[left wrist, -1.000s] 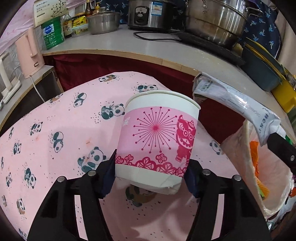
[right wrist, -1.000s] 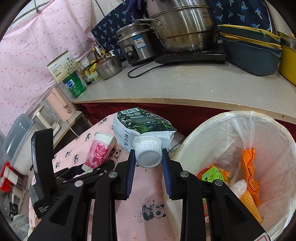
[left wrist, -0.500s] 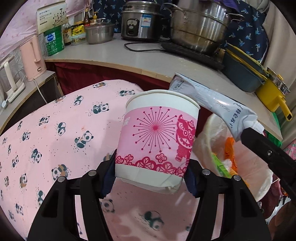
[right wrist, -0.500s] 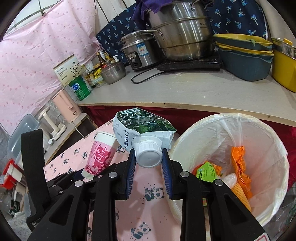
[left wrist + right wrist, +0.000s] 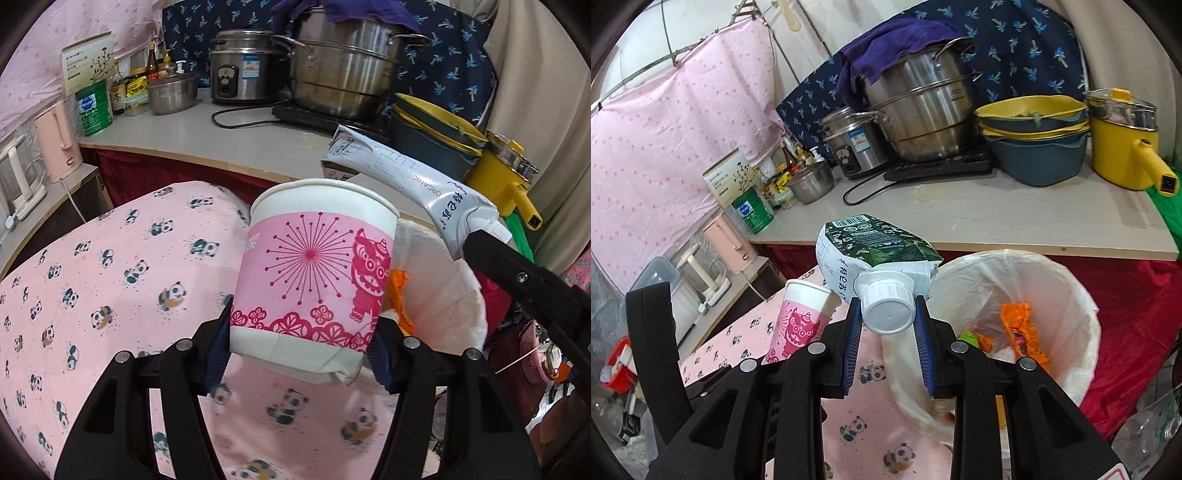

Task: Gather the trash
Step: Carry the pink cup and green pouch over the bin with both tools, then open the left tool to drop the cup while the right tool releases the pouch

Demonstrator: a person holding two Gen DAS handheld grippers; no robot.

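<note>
Paper cup (image 5: 317, 273) stands upright, pinched by the left claw (image 5: 299, 354); right claw (image 5: 886, 339) pinches the carton (image 5: 871, 254), cap toward camera.

Held between the jaws of the left gripper (image 5: 299, 354): a paper cup (image 5: 314, 280), upright, above the near table (image 5: 92, 295). To its right, clamped by the cap in the right gripper (image 5: 886, 332): a crumpled carton (image 5: 871, 247), slanting up and away. Right of the table and just beside its edge: a lined trash bin (image 5: 1067, 280), wrappers (image 5: 1019, 332) inside. Behind table and bin: a counter (image 5: 997, 218). On the counter, far left to right: a kettle (image 5: 57, 140), a can (image 5: 94, 107), a small pot (image 5: 171, 92), a rice cooker (image 5: 242, 75), a large steamer pot (image 5: 341, 74), stacked basins (image 5: 1034, 136).
</note>
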